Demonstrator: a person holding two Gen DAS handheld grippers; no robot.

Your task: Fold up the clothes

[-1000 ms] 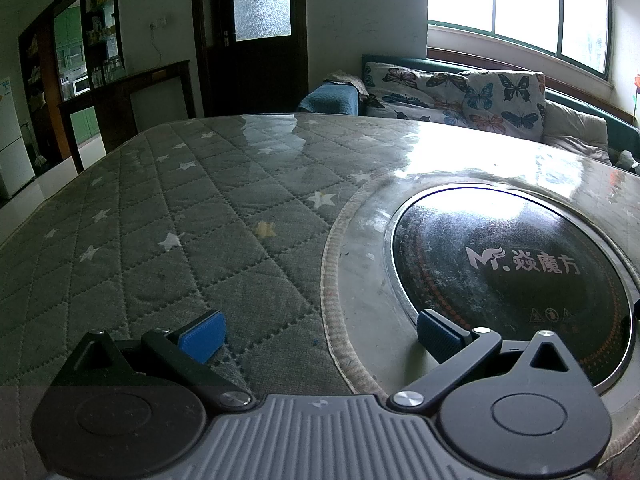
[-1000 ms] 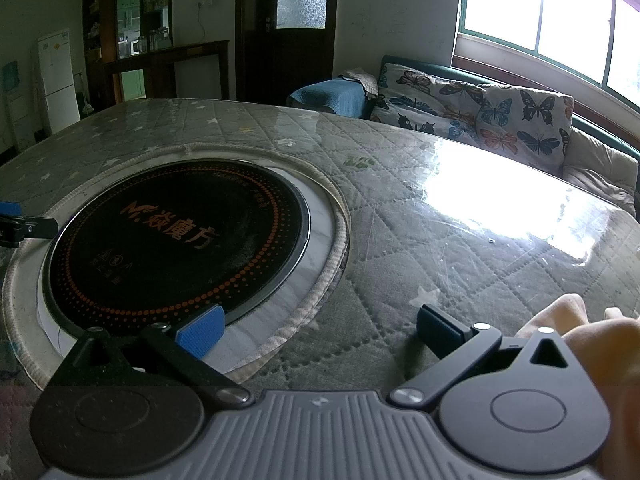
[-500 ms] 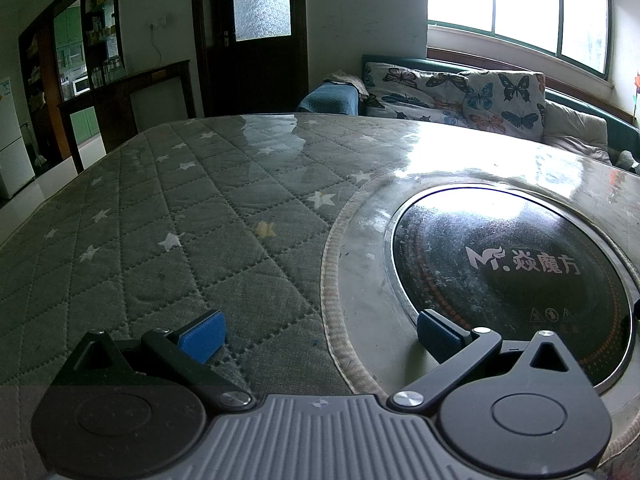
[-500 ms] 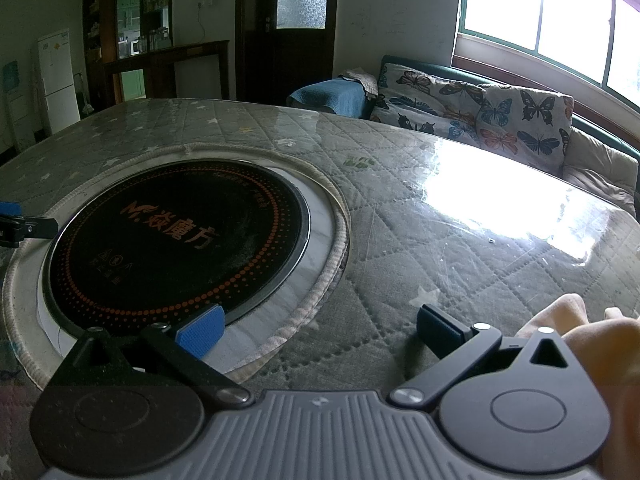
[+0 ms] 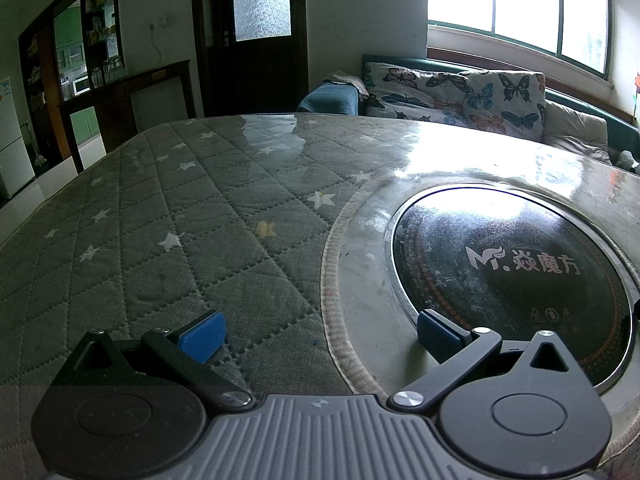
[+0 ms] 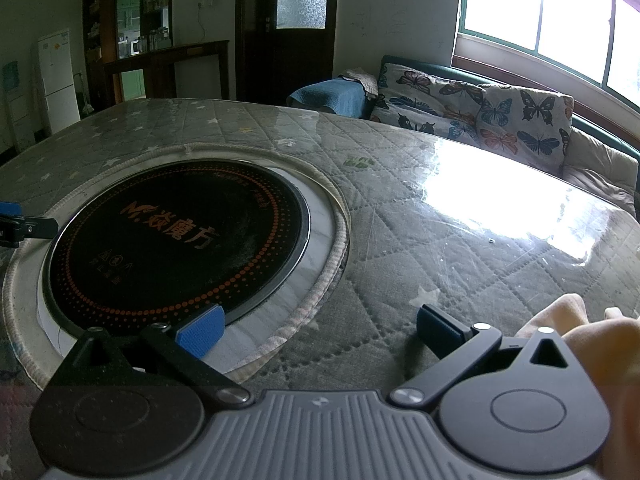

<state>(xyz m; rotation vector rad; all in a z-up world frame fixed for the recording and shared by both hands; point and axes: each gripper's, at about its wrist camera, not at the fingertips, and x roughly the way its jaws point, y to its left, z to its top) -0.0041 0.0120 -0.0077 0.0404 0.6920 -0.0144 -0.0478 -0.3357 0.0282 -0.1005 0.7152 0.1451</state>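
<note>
My left gripper (image 5: 318,334) is open and empty, resting low over the quilted grey star-patterned table cover (image 5: 168,216). My right gripper (image 6: 318,330) is open and empty, low over the same cover (image 6: 440,248). A peach-coloured cloth (image 6: 600,344) lies at the lower right of the right wrist view, just right of the right gripper and partly hidden behind it. The left gripper's fingertip (image 6: 16,220) shows at the left edge of the right wrist view. No garment shows in the left wrist view.
A round black induction hob (image 5: 512,268) sits set into the table between the grippers; it also shows in the right wrist view (image 6: 176,236). A butterfly-print sofa (image 6: 480,120) stands beyond the table's far edge under the window. A dark door and shelves stand behind.
</note>
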